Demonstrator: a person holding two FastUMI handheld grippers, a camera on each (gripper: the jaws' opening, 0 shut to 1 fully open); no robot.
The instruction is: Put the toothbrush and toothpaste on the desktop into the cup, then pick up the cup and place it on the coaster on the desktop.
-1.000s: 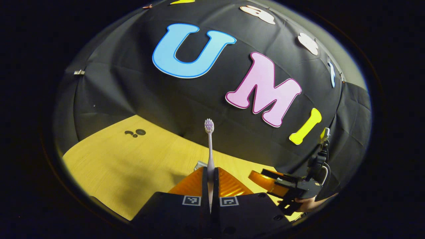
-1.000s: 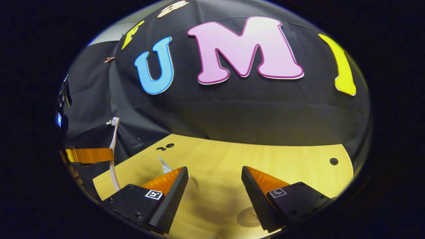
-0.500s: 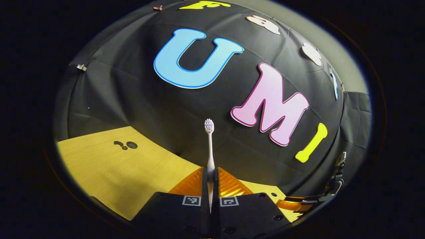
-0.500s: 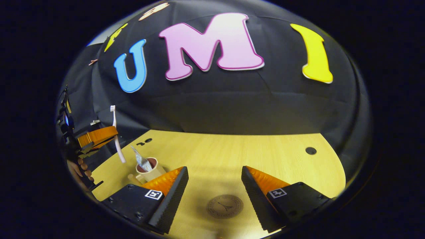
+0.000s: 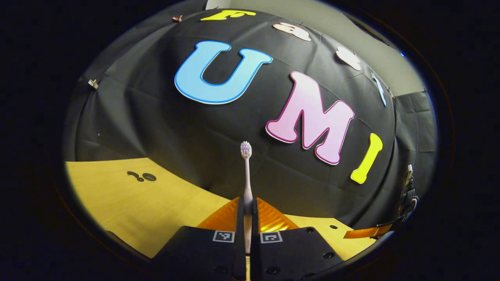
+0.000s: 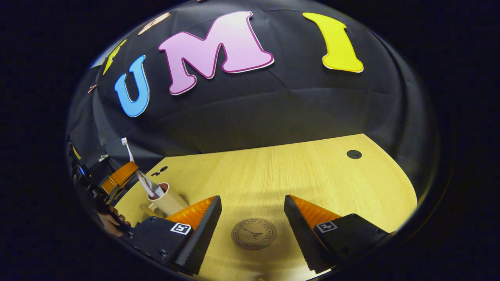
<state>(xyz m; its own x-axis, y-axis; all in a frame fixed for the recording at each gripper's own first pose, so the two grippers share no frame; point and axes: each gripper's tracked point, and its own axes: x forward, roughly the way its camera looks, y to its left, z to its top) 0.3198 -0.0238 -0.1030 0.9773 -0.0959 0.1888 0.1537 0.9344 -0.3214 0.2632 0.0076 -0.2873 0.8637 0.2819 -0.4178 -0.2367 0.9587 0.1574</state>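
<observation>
My left hand-held gripper (image 5: 247, 208) is clamped on the toothbrush (image 5: 246, 171), both fingers pressing its handle, bristles pointing up against the booth wall. In the right gripper view I see that same left hand-held gripper (image 6: 119, 177) at the far left with my hand (image 6: 111, 218) below it, holding the toothbrush tilted with its lower end in the cup (image 6: 166, 199), beside the toothpaste (image 6: 154, 188). My right hand-held gripper (image 6: 253, 207) hangs above the table (image 6: 312, 175), jaws spread wide and holding nothing, the coaster (image 6: 254, 233) lying flat between its fingers.
</observation>
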